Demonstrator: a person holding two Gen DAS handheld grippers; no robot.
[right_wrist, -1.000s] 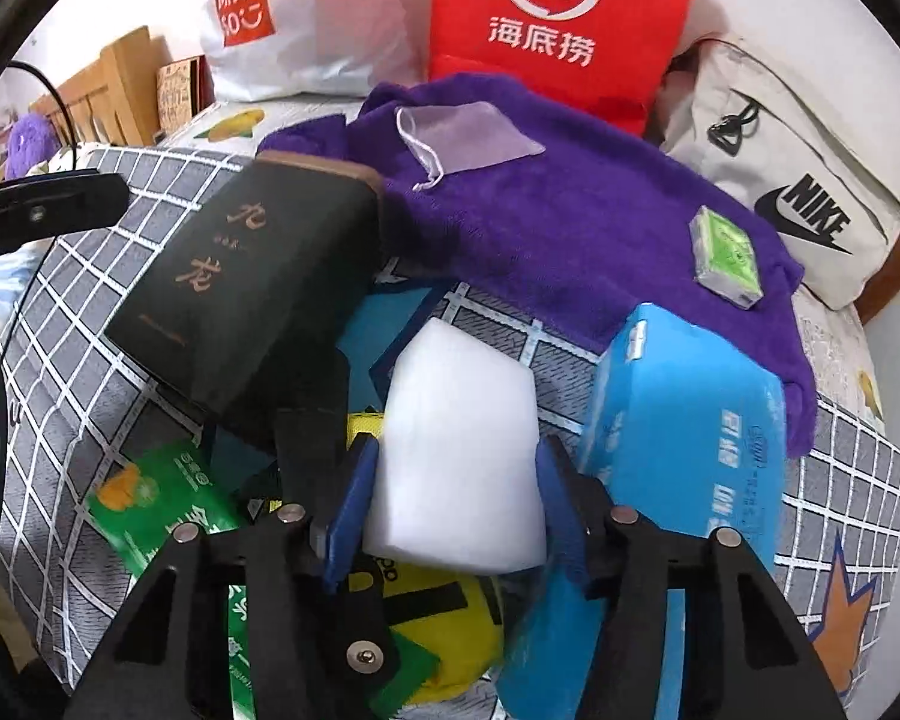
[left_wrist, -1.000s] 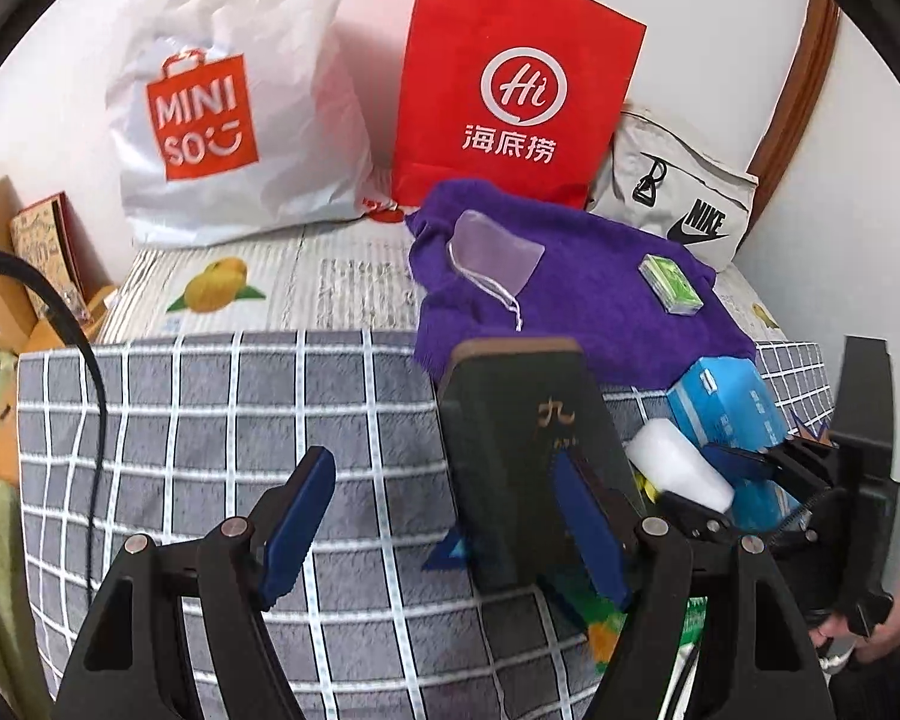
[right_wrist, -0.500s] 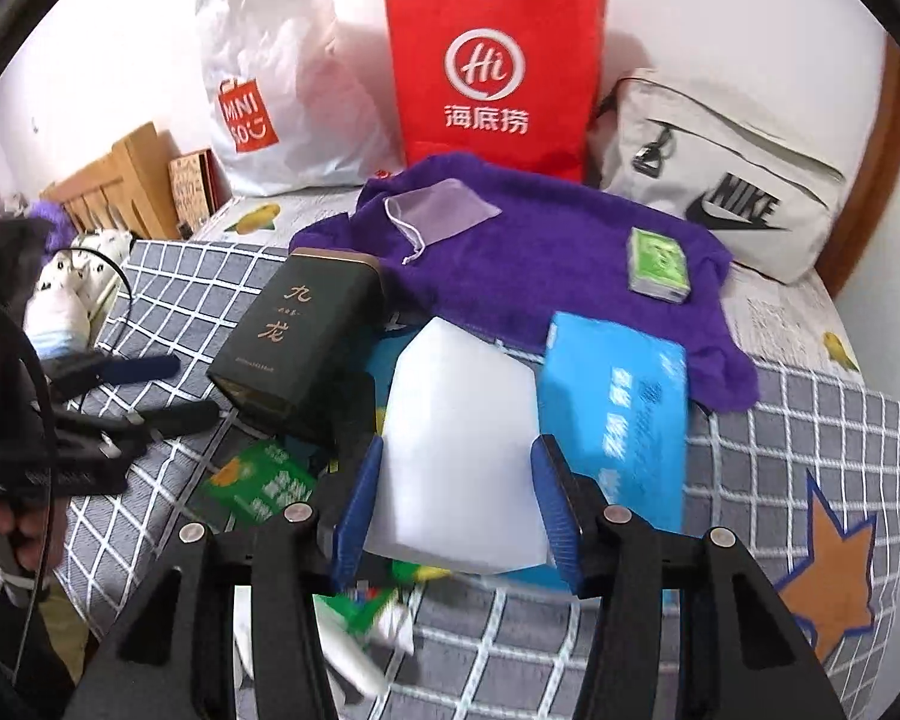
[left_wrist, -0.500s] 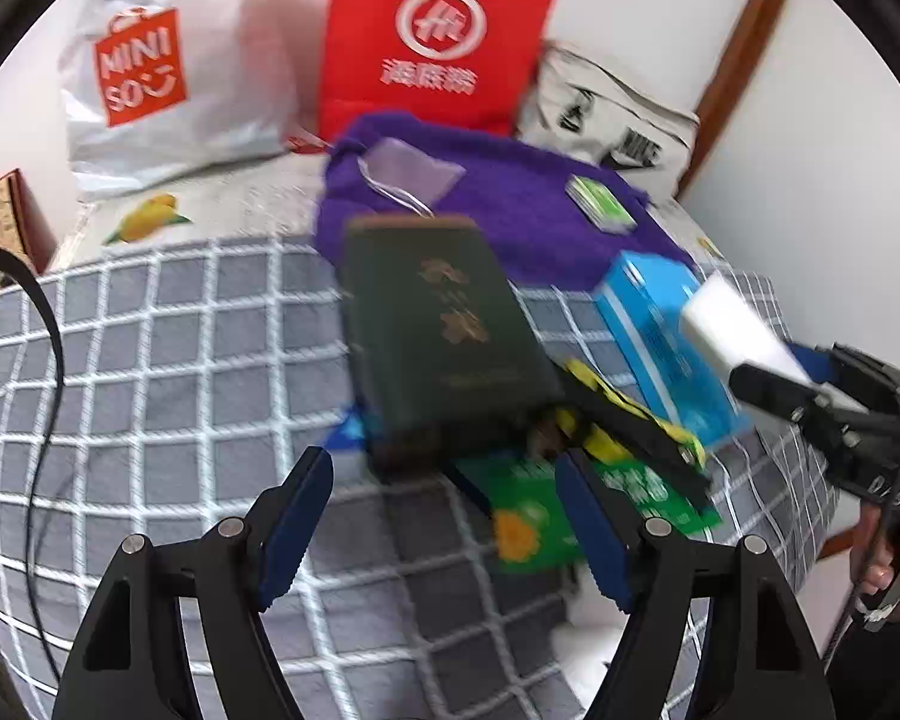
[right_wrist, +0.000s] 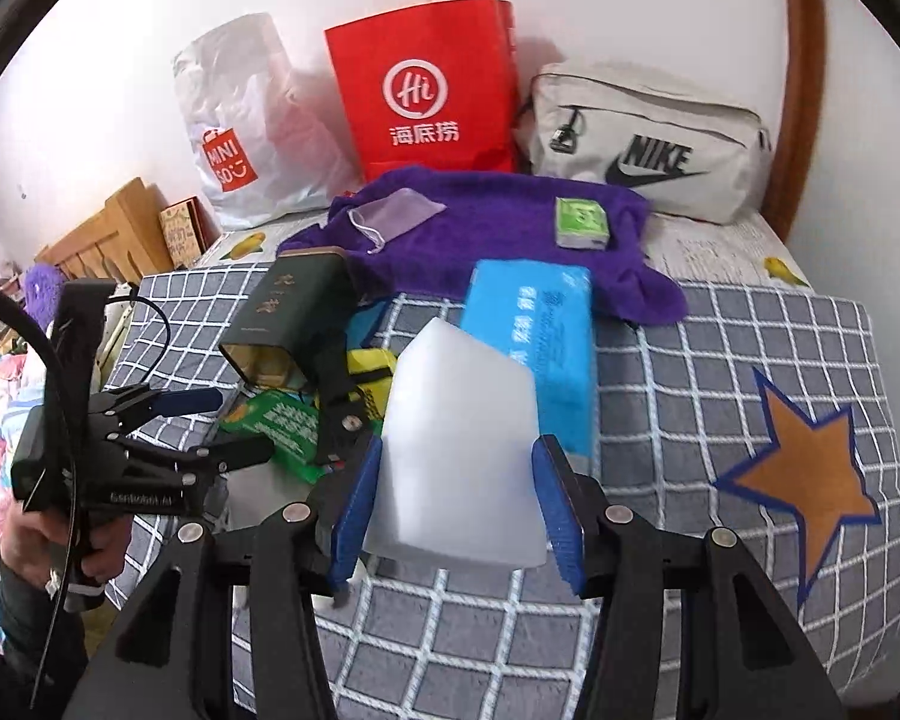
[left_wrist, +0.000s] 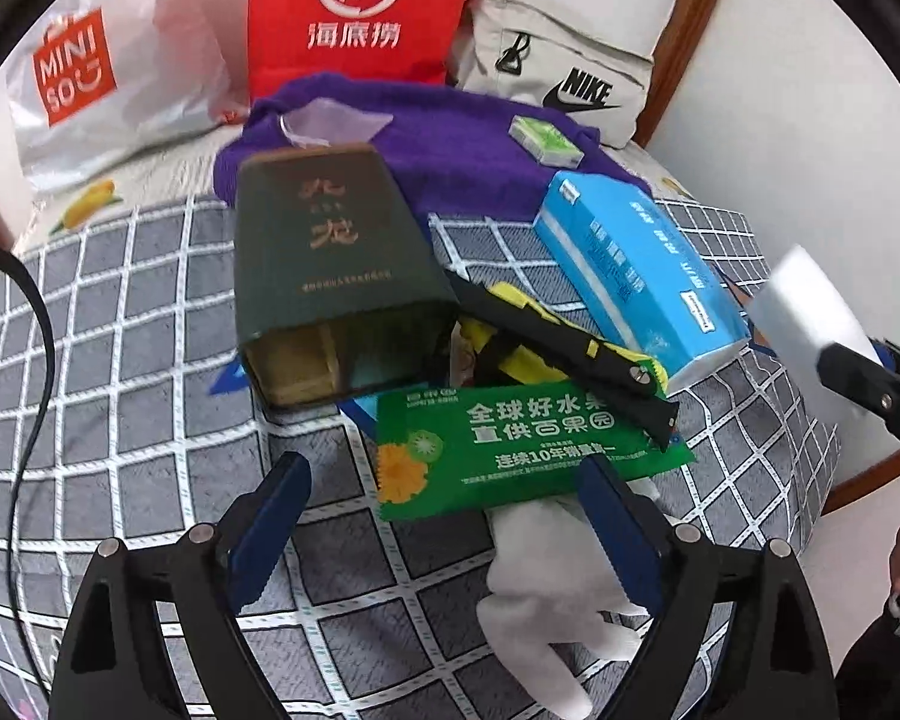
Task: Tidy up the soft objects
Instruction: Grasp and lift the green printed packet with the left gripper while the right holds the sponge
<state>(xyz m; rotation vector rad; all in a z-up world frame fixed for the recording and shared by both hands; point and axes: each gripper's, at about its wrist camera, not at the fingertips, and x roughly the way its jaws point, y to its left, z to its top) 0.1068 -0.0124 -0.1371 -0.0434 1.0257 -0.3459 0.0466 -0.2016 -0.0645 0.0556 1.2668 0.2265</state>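
My right gripper [right_wrist: 456, 474] is shut on a white sponge block [right_wrist: 462, 420] and holds it in the air above the grey checked bedspread [right_wrist: 720, 372]. That block [left_wrist: 810, 312] also shows at the right edge of the left wrist view. My left gripper [left_wrist: 444, 498] points down at the pile, its jaws opening, with nothing pressed between them. A green snack packet [left_wrist: 522, 444] lies just ahead of its fingers. A white soft cloth [left_wrist: 558, 588] lies under the right finger. Behind are a dark green tin [left_wrist: 330, 264], a blue tissue pack [left_wrist: 636, 264] and a purple towel [left_wrist: 450, 138].
A red paper bag [right_wrist: 426, 90], a white Miniso bag [right_wrist: 240, 138] and a grey Nike bag [right_wrist: 648, 144] lean on the wall behind. A small green box [right_wrist: 582, 222] and a sheer pouch [right_wrist: 396, 213] rest on the towel. A yellow-black folded item [left_wrist: 546, 336] lies in the pile.
My right gripper has lifted the white sponge block up off the pile. My left gripper has moved right and lower toward the green packet, and its jaws stand wider.
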